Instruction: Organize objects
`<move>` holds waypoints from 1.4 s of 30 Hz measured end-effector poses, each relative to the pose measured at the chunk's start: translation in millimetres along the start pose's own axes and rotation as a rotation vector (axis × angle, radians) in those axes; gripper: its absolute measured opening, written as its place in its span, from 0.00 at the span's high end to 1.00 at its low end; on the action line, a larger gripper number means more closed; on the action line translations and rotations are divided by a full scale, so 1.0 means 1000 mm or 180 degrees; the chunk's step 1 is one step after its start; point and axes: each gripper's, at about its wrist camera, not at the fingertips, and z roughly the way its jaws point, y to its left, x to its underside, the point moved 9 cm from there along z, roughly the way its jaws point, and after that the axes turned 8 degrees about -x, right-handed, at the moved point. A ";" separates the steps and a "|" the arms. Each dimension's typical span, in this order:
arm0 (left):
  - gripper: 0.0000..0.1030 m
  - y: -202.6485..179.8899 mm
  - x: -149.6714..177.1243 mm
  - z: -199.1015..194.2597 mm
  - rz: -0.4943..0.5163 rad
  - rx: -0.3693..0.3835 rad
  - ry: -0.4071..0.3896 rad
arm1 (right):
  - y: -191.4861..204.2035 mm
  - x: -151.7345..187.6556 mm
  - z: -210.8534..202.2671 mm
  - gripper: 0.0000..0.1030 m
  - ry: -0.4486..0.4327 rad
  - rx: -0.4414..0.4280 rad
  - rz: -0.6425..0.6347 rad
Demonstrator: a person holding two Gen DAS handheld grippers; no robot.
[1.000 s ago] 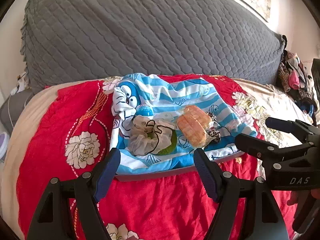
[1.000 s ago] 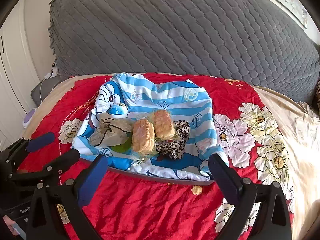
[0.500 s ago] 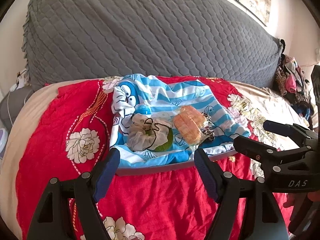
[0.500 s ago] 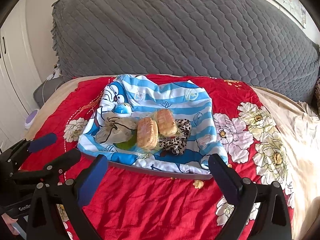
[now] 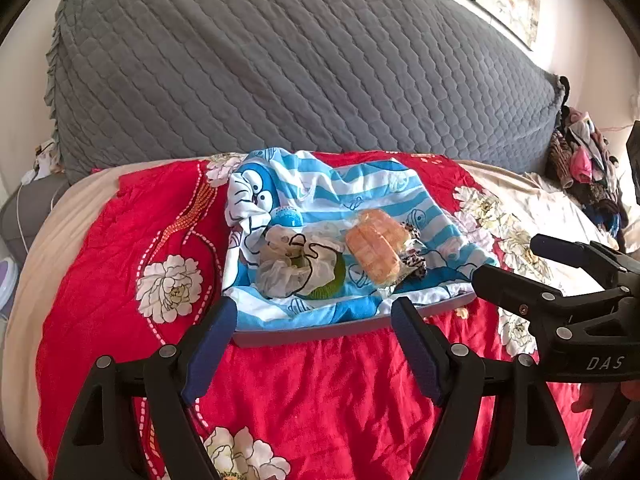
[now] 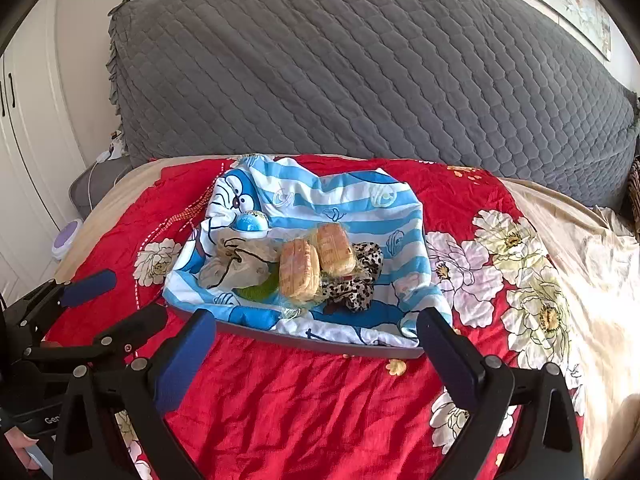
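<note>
A grey tray [image 5: 320, 330] [image 6: 320, 345] lies on the red bed cover, draped with a blue-striped cartoon cloth [image 5: 360, 184] [image 6: 340, 200]. On it lie two wrapped bread buns [image 5: 374, 244] [image 6: 316, 260], a pale drawstring pouch [image 5: 296, 266] [image 6: 240, 264] over something green, a blue round item [image 5: 286, 216] [image 6: 251, 222] and a leopard-print cloth [image 6: 356, 288]. My left gripper [image 5: 312, 336] is open and empty, just short of the tray's near edge; it also shows in the right wrist view [image 6: 116, 300]. My right gripper [image 6: 316, 348] is open and empty at the near edge; it also shows in the left wrist view [image 5: 524, 264].
A large grey quilted cushion [image 5: 300, 64] [image 6: 360, 64] stands behind the tray. The red floral cover [image 5: 320, 392] [image 6: 300, 400] spreads in front. A pile of clothes [image 5: 584, 164] sits far right. A white wardrobe [image 6: 24, 128] and a purple round item [image 6: 66, 236] are at the left.
Both grippers have pulled back a little from the tray, which now looks smaller and farther away. Both stay open and empty. The objects on the tray have not moved.
</note>
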 end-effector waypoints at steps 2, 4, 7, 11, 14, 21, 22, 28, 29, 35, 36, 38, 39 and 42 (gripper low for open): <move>0.22 -0.001 0.002 -0.001 0.0003 -0.0002 0.0012 | 0.001 0.001 -0.002 0.02 -0.0009 -0.0011 0.0003; 0.22 -0.002 0.004 -0.002 0.0008 -0.0004 0.0011 | 0.000 0.003 -0.004 0.02 -0.0007 -0.0005 0.0004; 0.22 -0.002 0.006 -0.005 -0.0005 0.0012 0.0018 | 0.000 0.007 -0.006 0.02 -0.0007 -0.0004 0.0012; 0.22 -0.005 0.010 -0.008 -0.0002 0.0022 0.0023 | -0.001 0.010 -0.009 0.02 -0.0017 -0.0011 0.0029; 0.22 -0.006 0.011 -0.012 -0.0033 0.0052 0.0037 | -0.002 0.011 -0.013 0.02 -0.0026 -0.0009 0.0041; 0.22 -0.009 0.016 -0.021 -0.0017 0.0093 0.0020 | 0.001 0.018 -0.021 0.02 -0.0033 0.0013 0.0003; 0.22 -0.009 0.017 -0.023 -0.0016 0.0092 0.0013 | 0.001 0.019 -0.023 0.02 -0.0043 0.0022 0.0007; 0.22 -0.010 0.020 -0.034 -0.0010 0.0111 -0.0026 | 0.000 0.028 -0.032 0.02 -0.0049 0.0017 0.0039; 0.22 -0.010 0.020 -0.036 -0.0016 0.0128 -0.0034 | 0.000 0.029 -0.033 0.02 -0.0049 0.0024 0.0034; 0.22 -0.013 0.023 -0.047 -0.0002 0.0164 -0.0083 | 0.002 0.036 -0.041 0.02 -0.0059 0.0039 0.0035; 0.22 -0.013 0.024 -0.048 0.0000 0.0168 -0.0088 | 0.002 0.038 -0.042 0.02 -0.0051 0.0042 0.0033; 0.22 -0.014 0.026 -0.049 -0.0003 0.0145 -0.0104 | 0.002 0.041 -0.043 0.02 -0.0053 0.0044 0.0041; 0.22 -0.014 0.027 -0.050 -0.0012 0.0142 -0.0103 | 0.002 0.042 -0.044 0.02 -0.0053 0.0045 0.0048; 0.22 -0.014 0.031 -0.049 -0.0024 0.0151 -0.0090 | 0.002 0.048 -0.045 0.02 -0.0061 0.0039 0.0074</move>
